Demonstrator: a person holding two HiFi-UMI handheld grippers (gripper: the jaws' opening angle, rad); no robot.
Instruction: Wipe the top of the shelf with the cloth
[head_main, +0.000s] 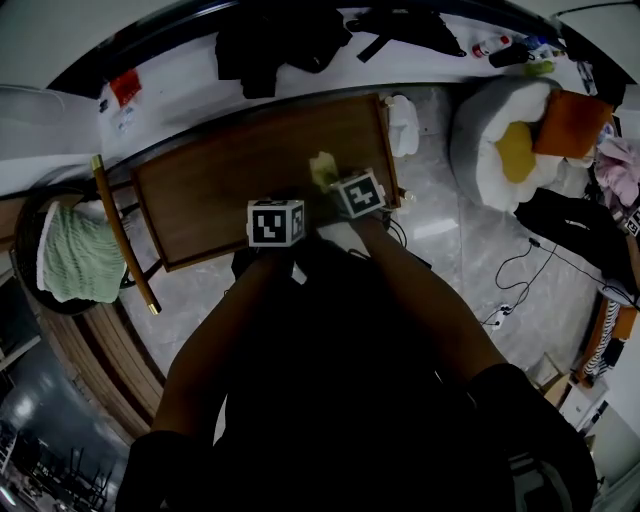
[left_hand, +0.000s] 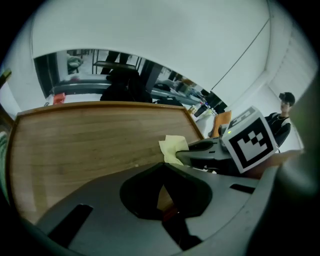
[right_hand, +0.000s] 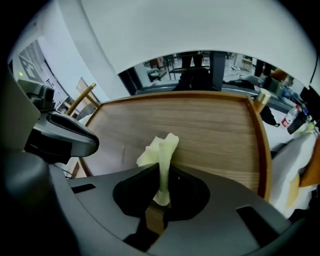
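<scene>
Shelf top (head_main: 240, 175) — 1 brown wood board with a raised lip along its edges. In the head view its near edge is hidden under the 2 grippers and the person's dark sleeves, which fill the lower half of that view.

Cloth (right_hand: 161, 150): 1, small, pale yellow. It is pinched upright in the right gripper (right_hand: 163, 169), whose jaws are closed tight on its lower part. The crumpled free end stands up above the jaws, over the near right part of the shelf top. I cannot tell whether the cloth touches the wood.

Left gripper (left_hand: 163, 167): jaws brought together with nothing between them — only wood grain shows through the slit behind the tips. It sits just beside the right gripper, on its left, over the near edge.

Marker cubes: 2, the left marker cube (head_main: 275, 222) and the right marker cube (head_main: 358, 194). Each carries black-and-white square patterns, no letters.

Writing: a red tag (head_main: 125, 88) and a bottle (head_main: 490, 45) lie on the white surface beyond the shelf. Their print is too small to read.

Around:
- 1 green towel (head_main: 75, 258) lies on a dark round chair at the left.
- 1 wooden stick (head_main: 122, 235) slants beside the towel.
- 1 round grey cushion (head_main: 480, 140) sits at the right.
- Black garments (head_main: 275, 40) are piled at the top.
- Cables (head_main: 520, 270) lie on the tiled floor.
</scene>
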